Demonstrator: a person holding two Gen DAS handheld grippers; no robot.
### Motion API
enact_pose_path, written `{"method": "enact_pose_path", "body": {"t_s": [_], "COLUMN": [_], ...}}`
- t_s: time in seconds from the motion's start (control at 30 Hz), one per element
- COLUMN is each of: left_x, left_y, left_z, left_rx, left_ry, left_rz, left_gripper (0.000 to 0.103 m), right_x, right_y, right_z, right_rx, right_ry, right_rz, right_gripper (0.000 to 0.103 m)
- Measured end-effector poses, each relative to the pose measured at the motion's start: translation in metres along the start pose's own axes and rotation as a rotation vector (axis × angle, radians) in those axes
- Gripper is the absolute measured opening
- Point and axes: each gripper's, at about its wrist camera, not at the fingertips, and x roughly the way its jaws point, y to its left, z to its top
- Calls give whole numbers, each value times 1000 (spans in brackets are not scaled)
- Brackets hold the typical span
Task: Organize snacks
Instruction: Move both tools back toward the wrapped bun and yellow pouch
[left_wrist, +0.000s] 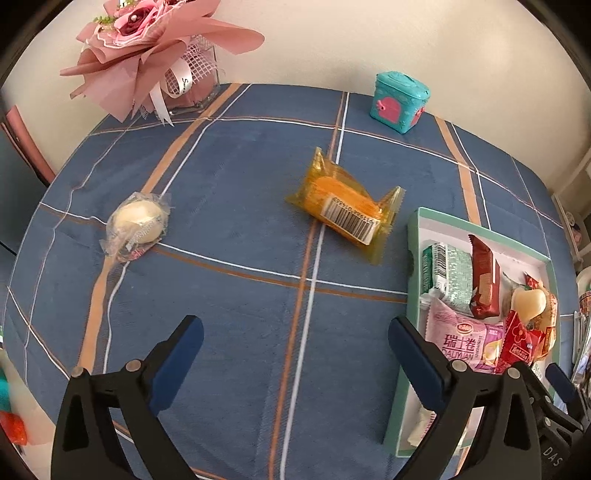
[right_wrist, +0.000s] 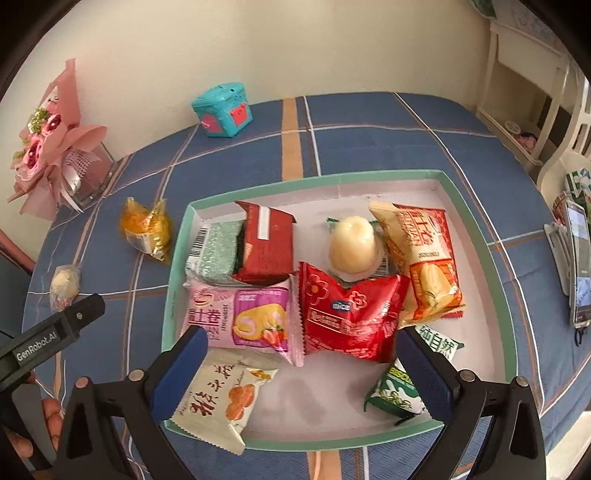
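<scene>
A green-rimmed white tray (right_wrist: 504, 302) on the blue plaid tablecloth holds several snack packets, among them a red packet (right_wrist: 347, 314) and a pink roll packet (right_wrist: 240, 317). My right gripper (right_wrist: 299, 369) hangs open over the tray's near part with nothing between its pads. Out on the cloth lie an orange wrapped cake (left_wrist: 345, 208) and a pale round snack in clear wrap (left_wrist: 137, 225). My left gripper (left_wrist: 295, 354) is open above bare cloth, nearer than both, with the tray (left_wrist: 413, 236) at its right. The orange cake (right_wrist: 147, 229) and the pale snack (right_wrist: 65, 282) also show left of the tray.
A pink paper bouquet in a glass holder (left_wrist: 159, 55) stands at the far left by the wall. A teal toy box (left_wrist: 400, 101) sits at the back. A phone on a stand (right_wrist: 580, 266) is at the right edge, with white furniture (right_wrist: 532, 92) beyond.
</scene>
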Motion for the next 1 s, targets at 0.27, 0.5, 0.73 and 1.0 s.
{"method": "enact_pose_path", "body": {"t_s": [0.27, 0.5, 0.73, 1.0], "left_x": [-4, -1, -6, -6], "left_y": [7, 18, 34, 65], "left_z": [2, 5, 13, 23], "left_rx": [23, -6, -27, -88], "left_ry": [-33, -29, -57, -54], "left_rz": [16, 8, 56, 69], "left_gripper": [100, 100, 100, 101], "right_x": [7, 5, 5, 7], "right_y": [15, 32, 60, 95], "right_z": [1, 2, 5, 2], "right_rx": [-12, -60, -73, -104], "right_ry": [8, -38, -30, -16], "right_rz": [4, 1, 70, 150], "right_gripper": [103, 103, 103, 103]}}
